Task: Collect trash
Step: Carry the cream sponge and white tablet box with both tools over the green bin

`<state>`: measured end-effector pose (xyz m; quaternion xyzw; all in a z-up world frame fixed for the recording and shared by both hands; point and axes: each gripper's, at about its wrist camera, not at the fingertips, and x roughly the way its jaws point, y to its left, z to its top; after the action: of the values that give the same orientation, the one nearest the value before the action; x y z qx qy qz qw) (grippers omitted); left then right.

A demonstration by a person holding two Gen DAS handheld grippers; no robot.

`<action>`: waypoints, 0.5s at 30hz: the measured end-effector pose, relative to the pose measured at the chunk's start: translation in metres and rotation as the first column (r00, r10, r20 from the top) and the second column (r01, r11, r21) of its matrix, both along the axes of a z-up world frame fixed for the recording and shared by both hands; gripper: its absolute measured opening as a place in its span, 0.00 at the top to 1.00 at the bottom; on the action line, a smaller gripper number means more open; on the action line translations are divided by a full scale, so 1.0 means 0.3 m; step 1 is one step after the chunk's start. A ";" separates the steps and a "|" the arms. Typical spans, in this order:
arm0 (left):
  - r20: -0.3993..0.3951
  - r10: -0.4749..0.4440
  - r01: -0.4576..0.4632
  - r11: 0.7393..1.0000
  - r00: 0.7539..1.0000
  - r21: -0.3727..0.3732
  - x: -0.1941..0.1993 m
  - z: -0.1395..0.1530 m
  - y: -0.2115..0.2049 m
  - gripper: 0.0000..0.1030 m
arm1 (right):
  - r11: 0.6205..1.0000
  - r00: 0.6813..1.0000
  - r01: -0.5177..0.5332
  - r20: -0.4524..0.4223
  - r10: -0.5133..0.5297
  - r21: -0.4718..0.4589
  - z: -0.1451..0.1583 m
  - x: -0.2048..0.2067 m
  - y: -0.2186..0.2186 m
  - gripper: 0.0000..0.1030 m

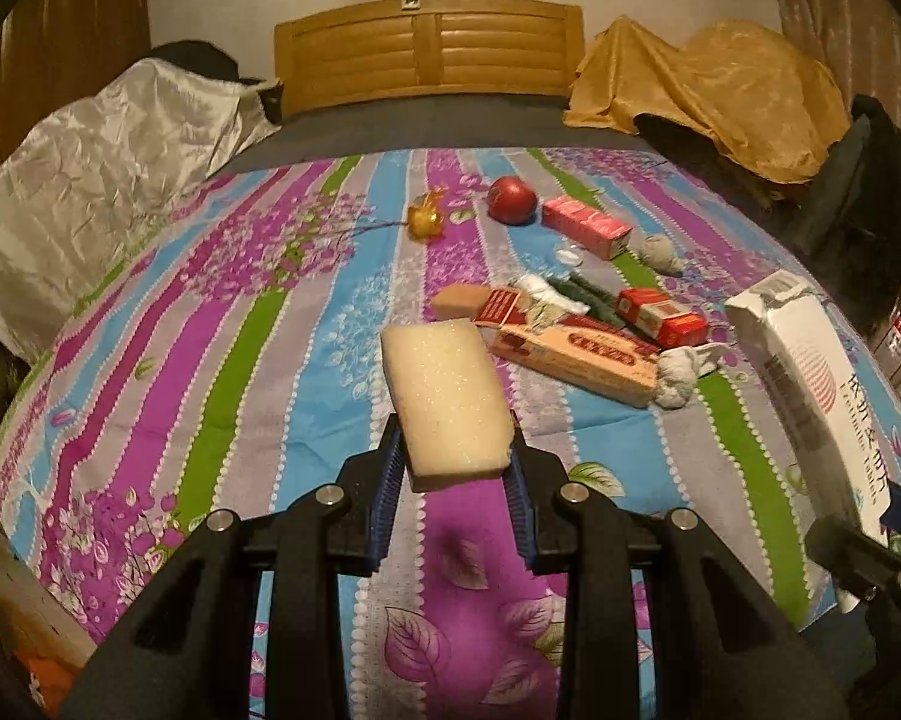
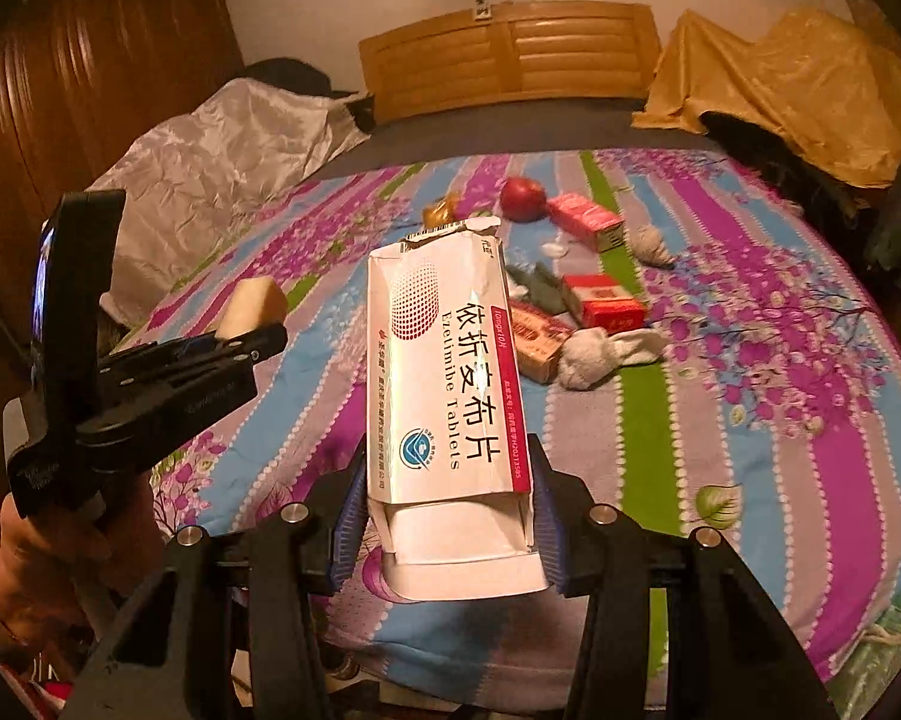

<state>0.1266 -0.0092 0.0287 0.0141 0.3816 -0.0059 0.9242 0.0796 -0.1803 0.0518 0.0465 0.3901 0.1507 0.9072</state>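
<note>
Pale foam sponge [image 1: 450, 396] sits pinched at its near end in the left claw [image 1: 456, 468], jaws nearly closed on it, lifted clear of the striped bedspread [image 1: 240, 360] so it can be carried off as trash. White tablet box [image 2: 450, 396], flaps open, is clamped by its sides in the half-open right claw [image 2: 450, 516]. Both claws tilt downward over the bed; remaining trash lies toward one o'clock: red cartons [image 1: 660, 309], grey sock [image 1: 684, 372], apple [image 1: 511, 199].
</note>
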 end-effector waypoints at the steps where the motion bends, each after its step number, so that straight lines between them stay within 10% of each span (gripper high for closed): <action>1: 0.007 -0.007 0.007 1.000 1.000 0.003 -0.003 0.012 -0.011 0.71 | 1.000 1.000 0.011 0.008 -0.011 0.000 0.011 -0.008 -0.012 0.53; 15: 0.113 -0.173 0.171 0.985 0.978 0.030 0.002 0.178 -0.273 0.71 | 0.961 0.949 0.275 0.145 -0.278 0.040 0.220 -0.162 -0.379 0.53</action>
<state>0.1273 -0.0912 0.0820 0.0566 0.3249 -0.0812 0.9405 0.0310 -0.2939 0.1177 0.0979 0.3091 0.0289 0.9455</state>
